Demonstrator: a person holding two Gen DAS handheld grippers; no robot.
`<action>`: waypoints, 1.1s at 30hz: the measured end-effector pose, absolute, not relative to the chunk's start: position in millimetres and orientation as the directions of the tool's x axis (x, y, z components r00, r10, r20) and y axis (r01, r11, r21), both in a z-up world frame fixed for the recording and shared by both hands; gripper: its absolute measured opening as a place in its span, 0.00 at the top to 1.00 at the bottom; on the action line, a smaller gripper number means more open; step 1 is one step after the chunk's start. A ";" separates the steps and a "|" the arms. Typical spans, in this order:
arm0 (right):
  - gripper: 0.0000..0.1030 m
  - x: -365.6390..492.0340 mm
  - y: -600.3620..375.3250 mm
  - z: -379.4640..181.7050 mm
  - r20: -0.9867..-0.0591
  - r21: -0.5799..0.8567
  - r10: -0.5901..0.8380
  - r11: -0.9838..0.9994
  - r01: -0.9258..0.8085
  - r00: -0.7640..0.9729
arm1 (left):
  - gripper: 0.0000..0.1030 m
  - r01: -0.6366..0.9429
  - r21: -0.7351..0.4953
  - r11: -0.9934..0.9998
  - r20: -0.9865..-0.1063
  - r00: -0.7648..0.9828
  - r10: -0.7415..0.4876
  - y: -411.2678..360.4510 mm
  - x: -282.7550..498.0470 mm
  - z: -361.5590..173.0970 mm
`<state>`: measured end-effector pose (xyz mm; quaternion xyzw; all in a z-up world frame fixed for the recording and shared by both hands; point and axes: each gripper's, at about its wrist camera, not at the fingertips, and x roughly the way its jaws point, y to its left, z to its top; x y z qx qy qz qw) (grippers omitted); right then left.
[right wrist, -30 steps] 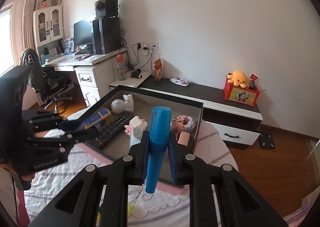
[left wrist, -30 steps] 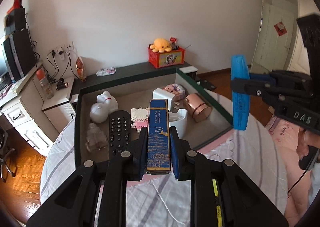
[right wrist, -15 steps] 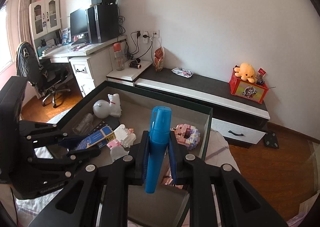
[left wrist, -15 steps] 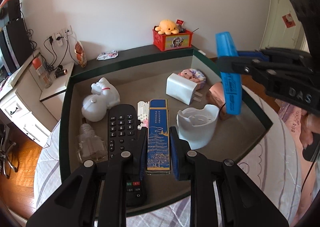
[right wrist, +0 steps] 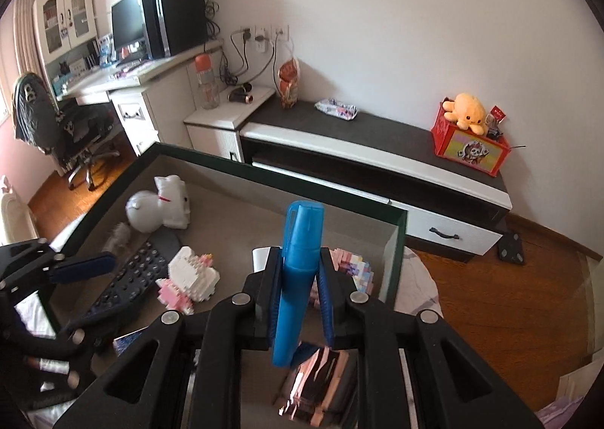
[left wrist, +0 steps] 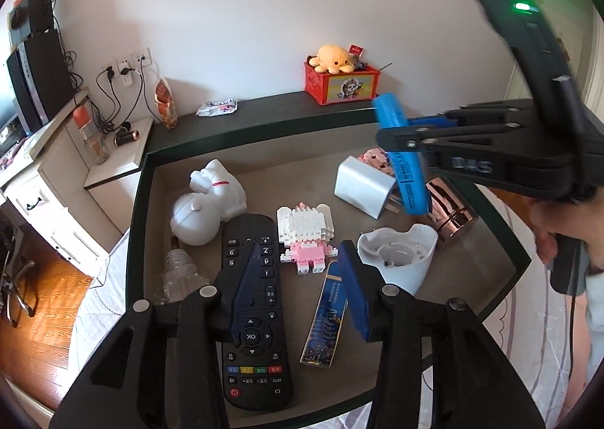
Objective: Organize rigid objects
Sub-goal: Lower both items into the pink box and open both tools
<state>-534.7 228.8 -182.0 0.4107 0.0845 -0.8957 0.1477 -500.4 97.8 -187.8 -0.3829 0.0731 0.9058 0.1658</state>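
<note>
Left gripper (left wrist: 305,278) spread, slim blue rectangular box (left wrist: 325,319) lay released in dark-rimmed tray (left wrist: 140,183). Right gripper (right wrist: 298,278) clenched blue plastic marker (right wrist: 296,278); next likely lowering it near tray's right edge.

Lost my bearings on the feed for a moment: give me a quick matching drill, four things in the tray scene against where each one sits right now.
Things:
1. blue marker
2. blue slim box
3. remote control
4. white cat figure

Places:
A. lying flat in the tray, between the open left tongs
B. far left part of the tray, beside the glass bulb
C. clamped in the right tongs above the tray
D. under the left finger of the left tongs

Pairs: 1-C, 2-A, 3-D, 4-B
</note>
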 end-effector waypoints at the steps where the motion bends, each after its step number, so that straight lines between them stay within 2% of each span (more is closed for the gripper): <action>1: 0.83 -536.9 226.6 -185.3 -0.770 -0.032 -0.191 -0.941 0.336 -0.609 | 0.57 -0.361 0.000 -0.933 -0.719 -0.648 0.251 97.8 -500.1 -188.3; 4: 0.83 -542.5 222.2 -198.8 -0.799 -0.043 -0.173 -0.939 0.341 -0.576 | 0.56 -0.373 -0.009 -0.928 -0.718 -0.644 0.266 97.3 -498.1 -187.8; 16: 0.82 -533.7 219.8 -197.8 -0.817 0.024 -0.223 -0.935 0.355 -0.532 | 0.48 -0.383 -0.013 -0.924 -0.711 -0.646 0.278 96.9 -490.2 -183.0; 21: 0.64 -520.7 226.1 -193.0 -0.802 0.022 -0.216 -0.943 0.333 -0.558 | 0.45 -0.383 -0.013 -0.924 -0.706 -0.650 0.280 96.5 -483.8 -178.7; 29: 0.63 -483.4 226.3 -172.5 -0.777 0.034 -0.240 -0.939 0.342 -0.582 | 0.44 -0.377 -0.010 -0.926 -0.691 -0.667 0.279 95.3 -460.1 -163.8; 33: 0.63 -453.6 221.9 -162.4 -0.758 0.015 -0.237 -0.938 0.348 -0.608 | 0.38 -0.363 -0.006 -0.932 -0.671 -0.690 0.273 92.3 -437.8 -151.9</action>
